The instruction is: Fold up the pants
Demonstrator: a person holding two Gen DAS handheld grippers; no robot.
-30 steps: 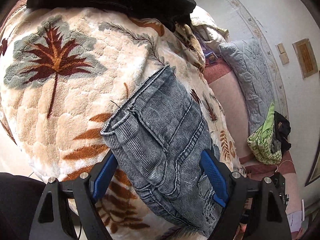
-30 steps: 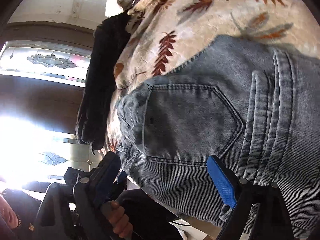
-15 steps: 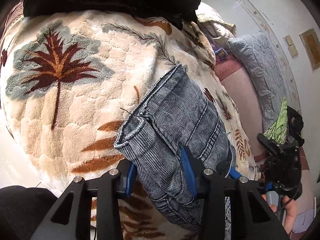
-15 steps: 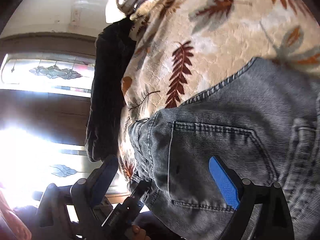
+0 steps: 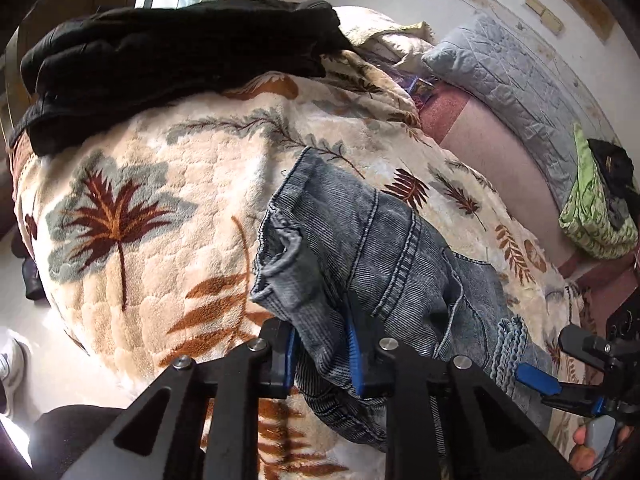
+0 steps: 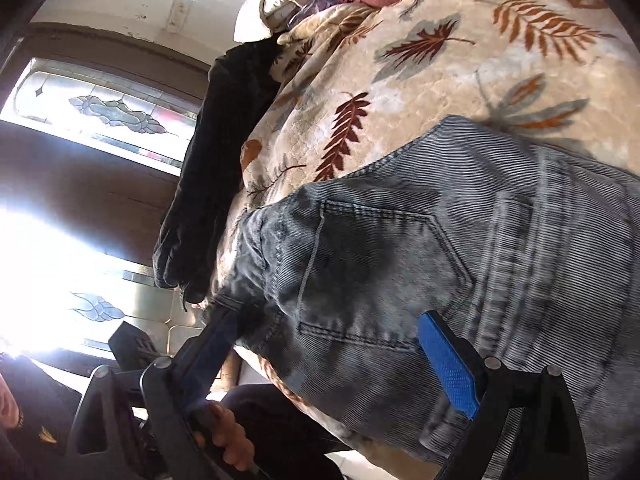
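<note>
The left gripper (image 5: 323, 354), wide apart around the folded jeans (image 5: 360, 256) a second ago, has just been closing, and its blue fingers (image 5: 354, 354) now pinch a bunched fold of denim at the hem end. That end is lifted and crumpled, its cuff curling open above the leaf-patterned blanket (image 5: 160, 208). The right gripper (image 6: 328, 356) now shows at the lower right edge of the left wrist view, beside the jeans; a second ago it was not there.
</note>
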